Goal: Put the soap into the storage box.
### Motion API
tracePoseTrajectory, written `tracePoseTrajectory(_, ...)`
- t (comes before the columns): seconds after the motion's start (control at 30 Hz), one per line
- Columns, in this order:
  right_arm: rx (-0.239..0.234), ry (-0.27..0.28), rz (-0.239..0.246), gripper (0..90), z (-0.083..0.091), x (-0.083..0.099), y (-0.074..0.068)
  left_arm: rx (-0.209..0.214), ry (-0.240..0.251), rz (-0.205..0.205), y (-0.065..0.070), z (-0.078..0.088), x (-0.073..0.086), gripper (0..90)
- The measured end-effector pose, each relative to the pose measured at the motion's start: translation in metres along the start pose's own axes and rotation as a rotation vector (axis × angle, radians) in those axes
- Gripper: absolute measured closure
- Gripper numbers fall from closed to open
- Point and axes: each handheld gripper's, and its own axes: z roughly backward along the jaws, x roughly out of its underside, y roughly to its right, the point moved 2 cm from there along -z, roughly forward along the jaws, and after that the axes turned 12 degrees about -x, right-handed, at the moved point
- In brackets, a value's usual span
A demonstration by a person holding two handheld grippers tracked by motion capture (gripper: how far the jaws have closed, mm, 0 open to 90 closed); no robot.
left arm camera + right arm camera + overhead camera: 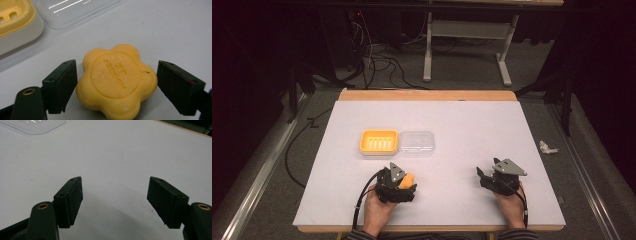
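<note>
jaws of the left gripper (116, 82) stand spread on either side of the soap (116, 81), a yellow flower-shaped bar lying flat on the white table (162, 30); the left jaw sits just beside the soap's edge, perhaps touching it, while the right jaw is a little apart, so nothing is clamped. raised letters mark the soap's top face, too small to read. in the high view the left gripper (404, 182) is at about 7 o'clock on the table (462, 120), held by the person's left hand (377, 207), and the soap (407, 180) peeks out at the gripper's 2 o'clock side

at 11 o'clock from the soap, well apart from it, lies the yellow dish (379, 142), and touching its 3 o'clock side the clear lid (416, 143). in the left gripper view the dish (15, 22) is at 10 o'clock, yellow tray with slots over a pale base, and the lid (72, 10) at 12 o'clock

jaws of the right gripper (115, 202) are released and wide apart, with bare table (120, 157) between them and a corner of the lid (35, 126) at 11 o'clock. in the high view the right gripper (484, 177) is at about 5 o'clock on the table, in the right hand (512, 202), well apart from the soap and from the left gripper. a crumpled white scrap (547, 147) lies on the floor at 3 o'clock, off the table
</note>
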Motion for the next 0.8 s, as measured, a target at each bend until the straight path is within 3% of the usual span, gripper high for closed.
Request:
tracePoseTrajectory(0.43,0.002,0.000,0.003,29.2,-0.0001,0.0000,0.0000,-0.014,-0.022,0.007,-0.0021,-0.0023,0.0037,24.3)
tracePoseTrajectory(0.8,0.002,0.001,0.001,29.1,0.0000,0.0000,-0.0001,0.007,-0.022,-0.007,-0.0037,-0.0012,0.0036,26.8)
